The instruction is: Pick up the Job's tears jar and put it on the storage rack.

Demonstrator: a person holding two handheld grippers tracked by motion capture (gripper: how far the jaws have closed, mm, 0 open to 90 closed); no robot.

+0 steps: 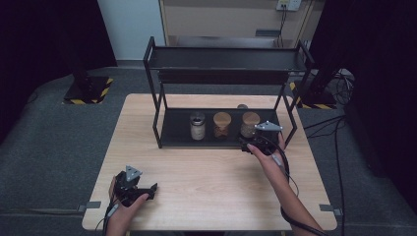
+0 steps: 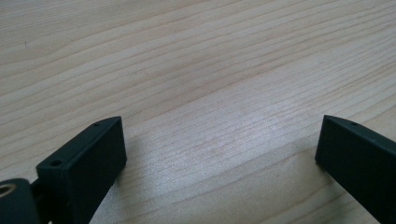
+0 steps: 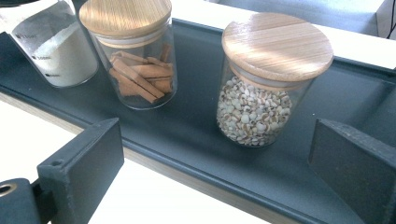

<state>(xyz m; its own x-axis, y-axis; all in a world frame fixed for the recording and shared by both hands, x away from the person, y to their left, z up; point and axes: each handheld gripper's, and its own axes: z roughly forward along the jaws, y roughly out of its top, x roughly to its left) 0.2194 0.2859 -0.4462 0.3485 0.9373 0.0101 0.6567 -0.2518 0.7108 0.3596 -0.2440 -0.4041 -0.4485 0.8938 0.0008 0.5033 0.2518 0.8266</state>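
Glass and wood: a jar of pale beans (image 3: 261, 105) with a round wooden lid stands upright on the bottom tray of the black rack (image 1: 172, 140), rightmost of three jars in a row.
Right tool: the right tool (image 1: 255, 143) sits at the front lip of that tray, jaws spread wide, nothing between them, no pad touching glass.
Left tool: the left tool (image 1: 135, 189) rests low near the table's front left corner, jaws wide apart over bare wood, holding nothing.
Key relation: in the right gripper view the bean jar lies straight ahead and slightly right of the midline between the jaws, just beyond them and apart from both.
Long axis: the jar's axis runs vertical; the jaws stand to either side of it, so I'd say they would close across its round wall.
Nearer hand: the right, by a long way; the left is well apart, across the table (image 1: 206, 196).
Neighbours: the jar of brown sticks (image 3: 140, 70) stands to the bean jar's left with a clear gap; the jar of white powder (image 3: 51, 46) stands farther left again.
Next move, as I read it: ease forward over the tray lip until the glass sits between the pads, below the lid.
Watch for: the tray's raised front edge and the rack's right post (image 1: 290, 123).
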